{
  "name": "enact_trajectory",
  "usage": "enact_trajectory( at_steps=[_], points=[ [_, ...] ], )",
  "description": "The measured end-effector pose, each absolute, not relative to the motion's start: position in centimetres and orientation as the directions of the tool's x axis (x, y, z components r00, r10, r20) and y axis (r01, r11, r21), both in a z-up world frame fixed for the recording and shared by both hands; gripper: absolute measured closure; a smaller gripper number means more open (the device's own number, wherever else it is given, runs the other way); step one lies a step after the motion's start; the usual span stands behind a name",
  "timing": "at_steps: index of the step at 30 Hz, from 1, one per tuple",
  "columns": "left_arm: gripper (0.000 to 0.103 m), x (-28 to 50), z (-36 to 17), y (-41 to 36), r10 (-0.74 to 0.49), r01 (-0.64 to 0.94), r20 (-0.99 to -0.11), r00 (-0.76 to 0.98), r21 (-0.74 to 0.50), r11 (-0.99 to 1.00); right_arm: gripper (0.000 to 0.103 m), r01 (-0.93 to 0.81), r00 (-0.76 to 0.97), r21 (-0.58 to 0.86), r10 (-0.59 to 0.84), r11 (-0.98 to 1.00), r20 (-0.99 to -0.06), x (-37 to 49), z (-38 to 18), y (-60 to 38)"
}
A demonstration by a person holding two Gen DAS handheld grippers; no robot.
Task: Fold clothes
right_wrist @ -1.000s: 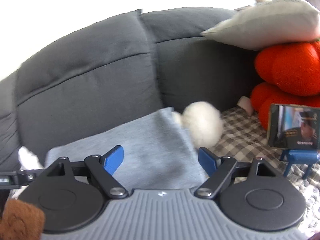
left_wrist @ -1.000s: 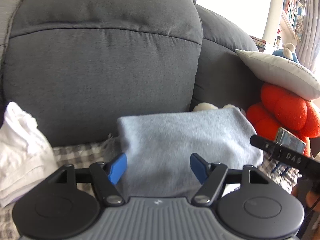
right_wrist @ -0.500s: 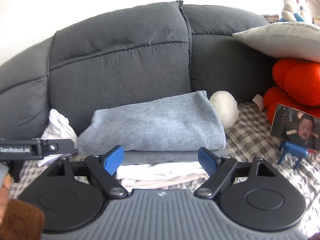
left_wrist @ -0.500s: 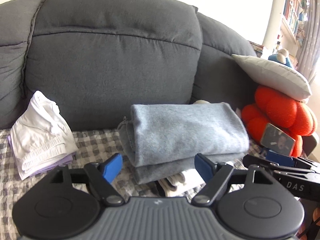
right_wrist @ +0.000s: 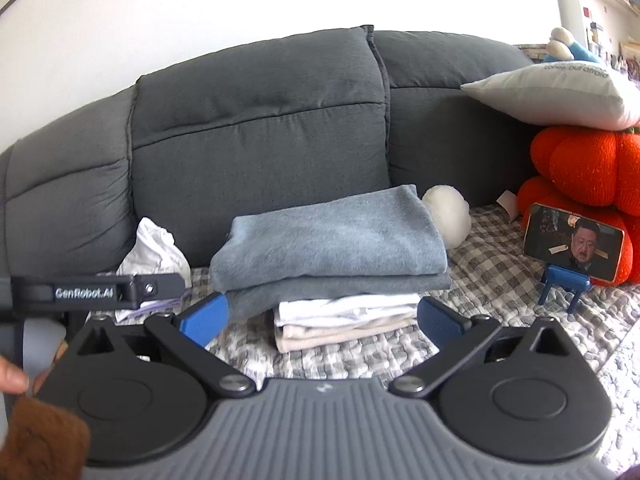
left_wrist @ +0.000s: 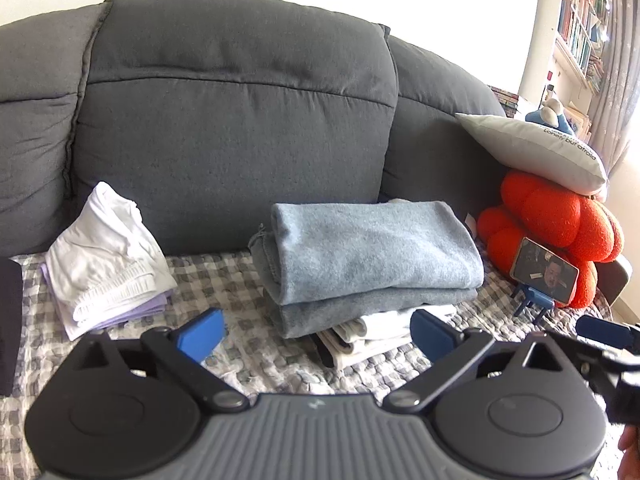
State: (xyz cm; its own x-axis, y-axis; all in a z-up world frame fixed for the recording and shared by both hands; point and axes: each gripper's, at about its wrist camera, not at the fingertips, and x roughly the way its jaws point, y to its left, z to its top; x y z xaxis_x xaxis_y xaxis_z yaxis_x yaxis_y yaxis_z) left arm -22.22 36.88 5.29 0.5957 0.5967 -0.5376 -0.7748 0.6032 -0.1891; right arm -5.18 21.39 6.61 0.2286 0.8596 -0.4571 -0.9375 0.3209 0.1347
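Both tongs hung empty in front of the sofa (left_wrist: 240,112). The left gripper (left_wrist: 316,334) had its blue pads (left_wrist: 202,334) spread wide, nothing between them, nothing touched. The right gripper (right_wrist: 322,320) was just the same: pads apart, gripping nothing, held clear of the clothes.

The folded stack (right_wrist: 332,264) sat on the checked cover (right_wrist: 500,280) in the middle of the seat, straight ahead of both grippers. A grey-blue garment (left_wrist: 372,248), folded thick, lay on top; under it a white piece (right_wrist: 352,306) and a beige piece (right_wrist: 340,330) showed their edges at the front. From the left camera something dark poked out at the stack's near corner, but I could not tell what it was.

To the left of the stack, well apart, a smaller pile (left_wrist: 104,256) of white cloth rested on a lilac layer, leaning against the back cushion. Behind the stack's right end lay a white fluffy ball (right_wrist: 446,216). Further right a phone (right_wrist: 574,242) stood on a small blue stand, its screen lit, propped in front of an orange plush (left_wrist: 560,220) with a grey pillow (left_wrist: 532,152) resting on top of it.

A person's fingers (right_wrist: 12,376) and a brown furry cuff (right_wrist: 44,440) showed at the left edge of the right camera, beside the other gripper's body. Nothing lay between either gripper and the stack.
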Motion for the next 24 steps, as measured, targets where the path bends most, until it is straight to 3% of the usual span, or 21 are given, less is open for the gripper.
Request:
enact_trajectory(
  at_steps=[9,19,24],
  points=[
    [0.001,-22.2,5.1,35.4,0.625,-0.796,-0.552,0.552,-0.124,0.593,0.000,-0.896,0.341,0.100,0.816,0.432,-0.466,-6.3,5.9,21.7],
    [0.001,-20.5,3.1,34.5,0.657,-0.823,-0.584,0.476,-0.032,0.567,0.000,-0.840,0.352,0.185,0.772,0.510,-0.529,-4.4,2.9,22.1],
    [0.001,-19.8,2.9,34.4,0.671,-0.834,-0.584,0.456,-0.017,0.552,0.000,-0.840,0.382,0.135,0.750,0.526,-0.540,-3.8,2.8,21.7]
  ],
)
